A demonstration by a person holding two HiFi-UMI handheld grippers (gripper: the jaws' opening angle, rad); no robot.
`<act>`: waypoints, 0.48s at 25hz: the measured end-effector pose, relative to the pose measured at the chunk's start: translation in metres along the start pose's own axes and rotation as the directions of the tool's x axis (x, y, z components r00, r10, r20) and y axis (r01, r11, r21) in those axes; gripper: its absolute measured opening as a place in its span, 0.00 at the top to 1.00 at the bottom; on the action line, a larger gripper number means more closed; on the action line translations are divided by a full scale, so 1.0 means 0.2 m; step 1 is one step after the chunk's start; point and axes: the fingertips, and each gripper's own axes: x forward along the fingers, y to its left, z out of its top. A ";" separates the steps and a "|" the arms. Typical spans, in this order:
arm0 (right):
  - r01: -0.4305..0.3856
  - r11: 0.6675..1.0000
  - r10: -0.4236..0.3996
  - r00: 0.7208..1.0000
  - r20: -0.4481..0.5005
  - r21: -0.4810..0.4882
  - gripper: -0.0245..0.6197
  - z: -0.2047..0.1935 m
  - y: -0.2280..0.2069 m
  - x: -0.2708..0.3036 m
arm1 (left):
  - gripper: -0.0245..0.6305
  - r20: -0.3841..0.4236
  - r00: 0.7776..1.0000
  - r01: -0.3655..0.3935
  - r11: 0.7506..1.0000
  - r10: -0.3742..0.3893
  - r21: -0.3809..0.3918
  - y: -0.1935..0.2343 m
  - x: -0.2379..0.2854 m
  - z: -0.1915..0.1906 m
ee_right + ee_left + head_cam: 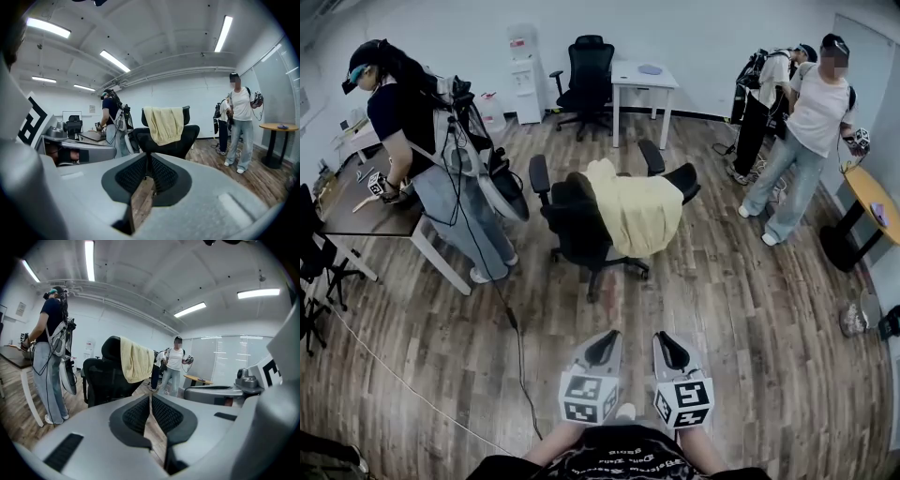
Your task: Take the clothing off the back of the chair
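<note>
1. Clothing [636, 214], one piece: a pale yellow garment draped over the backrest of the black office chair [572, 225] in the middle of the wood floor [750, 309]. It hung down over the backrest, so I judged its own weight kept it there. Nothing else touched it.
2. Left gripper [602, 341], one: held low in front of me and aimed at the chair. Its fingers [138, 413] were pressed together on nothing.
3. Right gripper [672, 347], one: just beside the left and aimed the same way. Its fingers [161, 173] were likewise closed and empty.
4. Reason for items 2 and 3, as I judged it: the chair stood well apart from both grippers, out of reach, so there was nothing to grip yet. The fingers would need to spread before meeting the cloth.
5. Office chairs in clear view, two: the draped one and a bare one [589, 67] by the far wall.
6. Worktops, three: a dark one [356, 216] at left, a white one [642, 80] at the back, and a round wooden one [867, 192] at right.
7. Other people, three: one [412, 122] at the dark worktop and two [811, 112] standing at right, all clear of the chair.
</note>
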 end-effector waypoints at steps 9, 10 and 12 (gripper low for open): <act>-0.071 0.997 0.071 0.997 -0.005 -0.010 0.93 0.02 -0.17 0.17 | 0.93 0.001 0.998 -0.057 0.998 0.057 -0.011 0.02 0.22 0.02; -0.075 0.997 0.075 0.997 -0.005 -0.009 0.93 0.02 -0.18 0.18 | 0.93 -0.001 0.998 -0.056 0.998 0.056 -0.011 0.02 0.24 0.03; -0.082 0.997 0.082 0.997 -0.003 -0.008 0.93 0.04 -0.21 0.21 | 0.93 -0.002 0.998 -0.057 0.998 0.057 -0.012 0.02 0.27 0.04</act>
